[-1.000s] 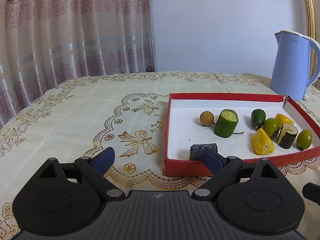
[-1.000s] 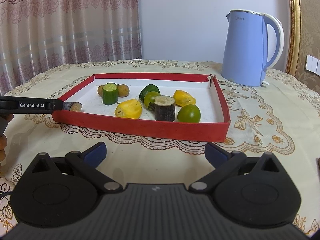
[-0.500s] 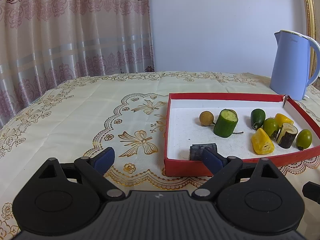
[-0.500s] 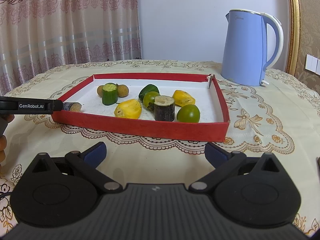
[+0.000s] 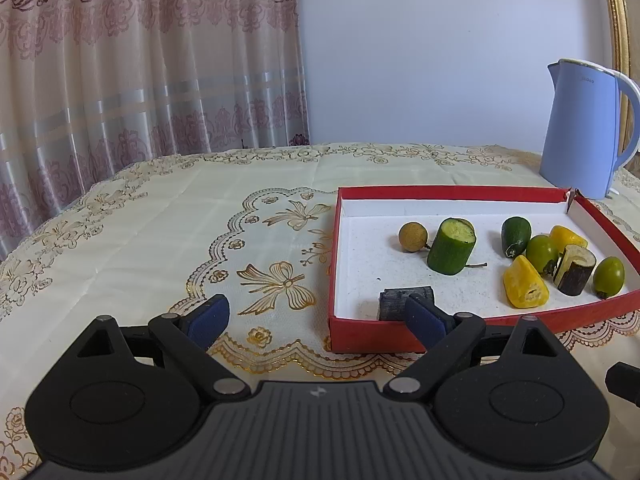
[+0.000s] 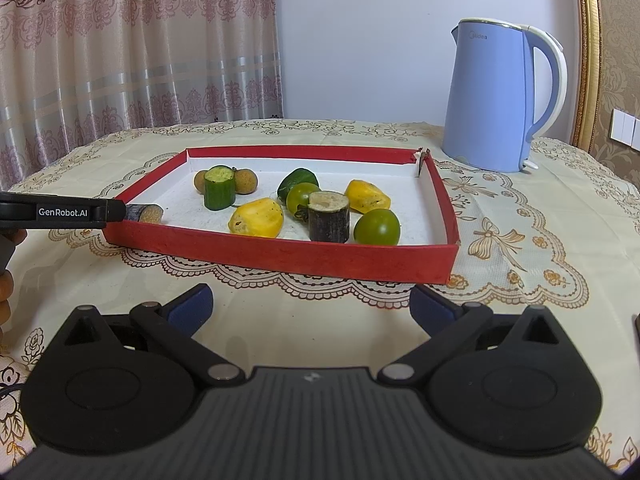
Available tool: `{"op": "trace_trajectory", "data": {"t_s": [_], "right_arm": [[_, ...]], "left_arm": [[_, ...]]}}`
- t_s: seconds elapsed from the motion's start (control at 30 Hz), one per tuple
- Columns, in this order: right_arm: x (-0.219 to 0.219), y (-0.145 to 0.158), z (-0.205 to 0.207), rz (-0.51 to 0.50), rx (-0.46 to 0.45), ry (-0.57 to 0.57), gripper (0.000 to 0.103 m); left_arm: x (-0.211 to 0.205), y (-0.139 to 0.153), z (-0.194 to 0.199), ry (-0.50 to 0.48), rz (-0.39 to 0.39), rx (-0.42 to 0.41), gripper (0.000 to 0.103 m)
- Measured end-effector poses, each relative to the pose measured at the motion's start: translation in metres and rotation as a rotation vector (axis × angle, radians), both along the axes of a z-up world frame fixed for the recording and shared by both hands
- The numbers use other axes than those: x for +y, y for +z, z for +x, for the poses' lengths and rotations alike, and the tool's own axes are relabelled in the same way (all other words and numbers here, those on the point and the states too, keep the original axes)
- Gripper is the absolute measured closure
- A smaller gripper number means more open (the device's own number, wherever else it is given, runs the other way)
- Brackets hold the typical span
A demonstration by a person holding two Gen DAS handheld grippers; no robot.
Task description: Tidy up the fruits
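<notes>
A red tray (image 5: 372, 334) with a white floor holds several fruit pieces: a longan (image 5: 413, 237), a cucumber stub (image 5: 452, 251), yellow chunks (image 5: 524, 288), green fruits (image 5: 608, 276) and an upright sugarcane piece (image 5: 576, 274). A dark sugarcane piece (image 5: 400, 303) lies in the tray's near left corner. My left gripper (image 5: 316, 316) is open, its right fingertip (image 5: 420, 314) just in front of that piece. The right wrist view shows that piece (image 6: 146, 213) at the tip of the left gripper's finger (image 6: 60, 212). My right gripper (image 6: 312, 308) hangs open in front of the tray (image 6: 280, 252), holding nothing.
A blue electric kettle (image 6: 500, 96) stands behind the tray's far right corner. The table wears a cream cloth with gold lace (image 5: 160, 220). A curtain hangs at the back left. A person's hand (image 6: 4, 288) shows at the left edge.
</notes>
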State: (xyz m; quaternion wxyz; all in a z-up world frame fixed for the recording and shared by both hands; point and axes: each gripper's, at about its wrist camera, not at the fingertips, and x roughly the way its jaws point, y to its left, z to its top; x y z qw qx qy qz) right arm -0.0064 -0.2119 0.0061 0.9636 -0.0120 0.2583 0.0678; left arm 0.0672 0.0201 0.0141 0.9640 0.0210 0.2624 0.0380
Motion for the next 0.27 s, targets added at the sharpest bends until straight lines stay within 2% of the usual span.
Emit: {"op": "trace_trajectory", "data": {"t_s": [0.27], "right_arm": [[-0.0001,0.0001,0.0,-0.002,0.0,-0.001,0.0]], "left_arm": [[-0.0002,0.0007,0.0007,0.002,0.003,0.0,0.008]]}}
